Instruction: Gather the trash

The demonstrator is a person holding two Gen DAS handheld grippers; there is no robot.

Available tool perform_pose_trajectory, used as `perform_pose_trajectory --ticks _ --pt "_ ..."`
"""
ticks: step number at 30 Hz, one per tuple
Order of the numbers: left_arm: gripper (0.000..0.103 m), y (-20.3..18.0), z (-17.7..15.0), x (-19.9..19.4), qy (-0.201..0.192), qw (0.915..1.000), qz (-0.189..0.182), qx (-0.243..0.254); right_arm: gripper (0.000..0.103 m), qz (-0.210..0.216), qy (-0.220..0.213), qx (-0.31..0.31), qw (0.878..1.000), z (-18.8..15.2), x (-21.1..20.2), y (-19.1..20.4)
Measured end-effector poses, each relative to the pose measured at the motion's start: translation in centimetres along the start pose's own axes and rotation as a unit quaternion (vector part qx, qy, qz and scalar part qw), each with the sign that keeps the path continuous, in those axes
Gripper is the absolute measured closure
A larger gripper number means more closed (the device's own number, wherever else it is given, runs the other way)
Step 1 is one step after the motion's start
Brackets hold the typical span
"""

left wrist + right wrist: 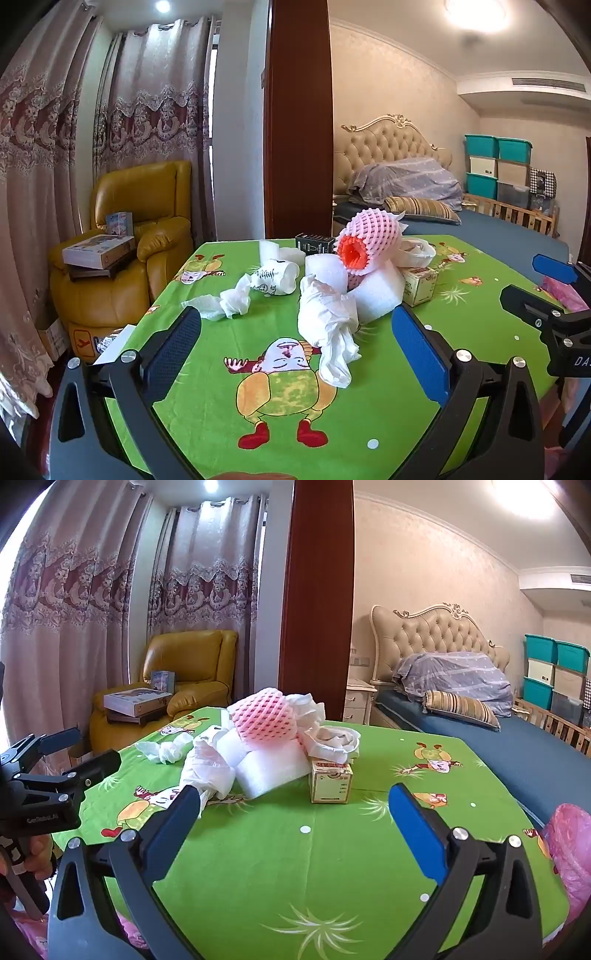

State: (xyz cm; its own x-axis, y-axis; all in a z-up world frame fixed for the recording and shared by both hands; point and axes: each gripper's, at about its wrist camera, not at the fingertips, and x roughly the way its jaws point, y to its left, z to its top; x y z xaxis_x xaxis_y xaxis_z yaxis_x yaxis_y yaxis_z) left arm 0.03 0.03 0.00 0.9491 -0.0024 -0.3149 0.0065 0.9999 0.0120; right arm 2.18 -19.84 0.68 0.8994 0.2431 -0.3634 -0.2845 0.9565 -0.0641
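My left tongs [295, 354] and right tongs [295, 823] gape wide, holding nothing, above the green bench [295, 867]. The trash pile [347, 280] sits toward the far edge; its small box [331, 782] carries unreadable print. The near bench lies open.

Trash heaped mid-table on its far half – pink foam fruit net [371, 236] tilted on top of white foam rolls [373, 291], crumpled white paper [328, 321] in front, loose tissue [229, 301] to the left, small tan carton [330, 781] upright at right, black box [314, 242] behind.
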Motion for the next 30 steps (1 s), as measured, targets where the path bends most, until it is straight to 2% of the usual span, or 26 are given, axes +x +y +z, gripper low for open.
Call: perform_pose_trajectory --ticks 30 --pt "0.006 -0.5 -0.7 1.0 0.008 0.9999 -0.005 -0.007 0.004 0.003 0.006 0.011 1.000 -0.1 0.2 -0.5"
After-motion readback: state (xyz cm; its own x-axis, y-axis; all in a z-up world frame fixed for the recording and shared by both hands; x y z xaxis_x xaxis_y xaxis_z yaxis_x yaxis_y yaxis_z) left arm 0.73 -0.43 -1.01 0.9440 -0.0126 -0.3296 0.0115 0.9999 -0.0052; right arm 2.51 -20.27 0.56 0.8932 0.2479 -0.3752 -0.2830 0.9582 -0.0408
